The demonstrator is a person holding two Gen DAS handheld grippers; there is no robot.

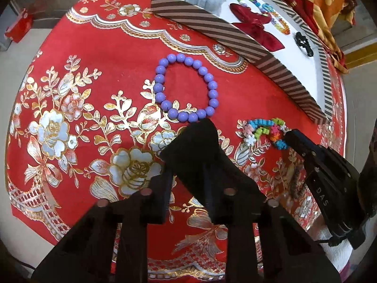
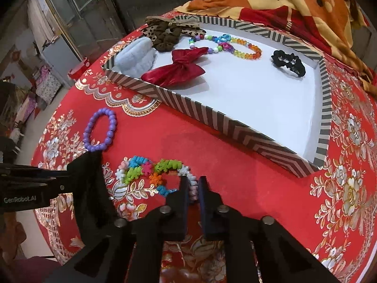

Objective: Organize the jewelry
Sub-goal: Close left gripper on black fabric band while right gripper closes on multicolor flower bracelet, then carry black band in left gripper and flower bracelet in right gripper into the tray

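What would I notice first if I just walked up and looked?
The purple bead bracelet lies on the red flowered tablecloth, with the left tool shut at its near edge. Beside it, the right tool pinches the rainbow bracelet. Behind them sits the striped tray with a shiny red bow.

Soft, even indoor light falls over the red tablecloth (image 1: 113,54), its gold print glinting. The white tray floor (image 2: 254,89) glares nearly blown out. Shadows are faint. Both fisheye views bow hard at the rims, with dark, blurred corners and mild softness throughout.
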